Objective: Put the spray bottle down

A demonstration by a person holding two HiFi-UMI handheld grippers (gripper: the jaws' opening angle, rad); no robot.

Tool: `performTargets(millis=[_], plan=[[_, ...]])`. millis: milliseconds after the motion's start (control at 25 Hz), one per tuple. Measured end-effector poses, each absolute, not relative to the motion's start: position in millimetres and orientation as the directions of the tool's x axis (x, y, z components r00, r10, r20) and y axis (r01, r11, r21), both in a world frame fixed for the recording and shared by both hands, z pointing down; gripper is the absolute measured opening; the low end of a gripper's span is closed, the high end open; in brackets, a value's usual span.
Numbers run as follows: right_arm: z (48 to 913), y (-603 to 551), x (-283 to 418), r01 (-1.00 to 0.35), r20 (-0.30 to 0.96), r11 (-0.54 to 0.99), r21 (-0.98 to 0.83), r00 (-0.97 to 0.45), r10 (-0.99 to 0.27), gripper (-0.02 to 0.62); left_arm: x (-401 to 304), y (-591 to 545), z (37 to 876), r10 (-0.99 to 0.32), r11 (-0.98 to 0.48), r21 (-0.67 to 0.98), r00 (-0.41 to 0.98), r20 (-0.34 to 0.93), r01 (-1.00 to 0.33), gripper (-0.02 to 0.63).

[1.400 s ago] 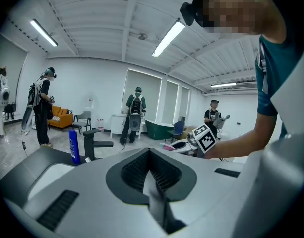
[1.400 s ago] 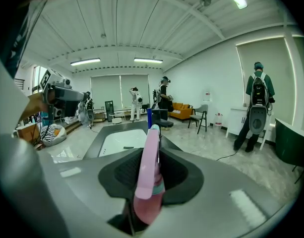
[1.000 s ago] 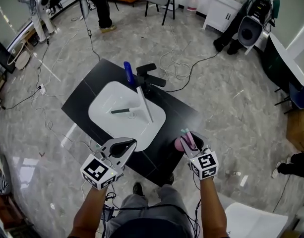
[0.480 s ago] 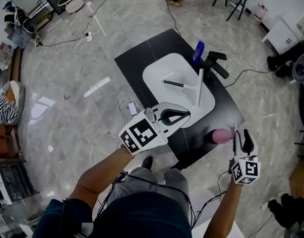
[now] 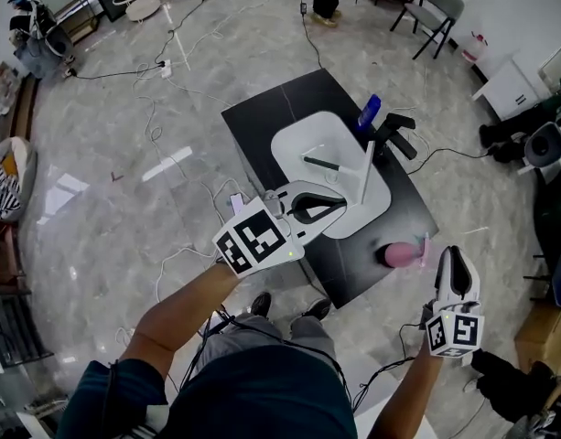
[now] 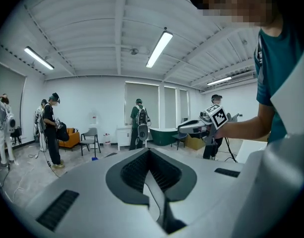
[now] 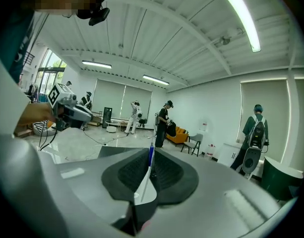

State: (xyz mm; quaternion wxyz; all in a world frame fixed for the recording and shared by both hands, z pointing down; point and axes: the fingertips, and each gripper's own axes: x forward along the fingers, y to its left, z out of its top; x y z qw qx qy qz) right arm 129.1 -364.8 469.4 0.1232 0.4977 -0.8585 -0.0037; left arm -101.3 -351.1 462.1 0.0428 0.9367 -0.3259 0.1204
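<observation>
- At the 4 o'clock edge of the black table [image 5: 262,126], the pink spray bottle [image 5: 399,254] rests on the top, just outside the white basin [image 5: 307,135]. Nothing touches it, so I'd judge it set down.
- At the bottle's 4 o'clock, the right gripper [image 5: 452,258] hangs clear of it. Its fingers have just been closing and meet on nothing, the grip no longer needed.
- Over the basin's near rim hovers the left gripper [image 5: 339,206], fingers pressed together and empty, likely just kept out of the way.

pink spray bottle [image 5: 401,253], blk table [image 5: 259,130] (wht basin [image 5: 296,144])
</observation>
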Motion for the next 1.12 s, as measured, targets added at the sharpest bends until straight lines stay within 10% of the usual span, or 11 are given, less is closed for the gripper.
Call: performTargets(millis=[1120], plan=[[342.7, -234.4, 111.7, -0.893, 0.113, 0.441, 0.096, -0.43, -0.896, 0.012, -86.9, -272.4, 373.7, -0.5, -0.866, -0.091, 0.849, 0.169, -0.492, 0.002]])
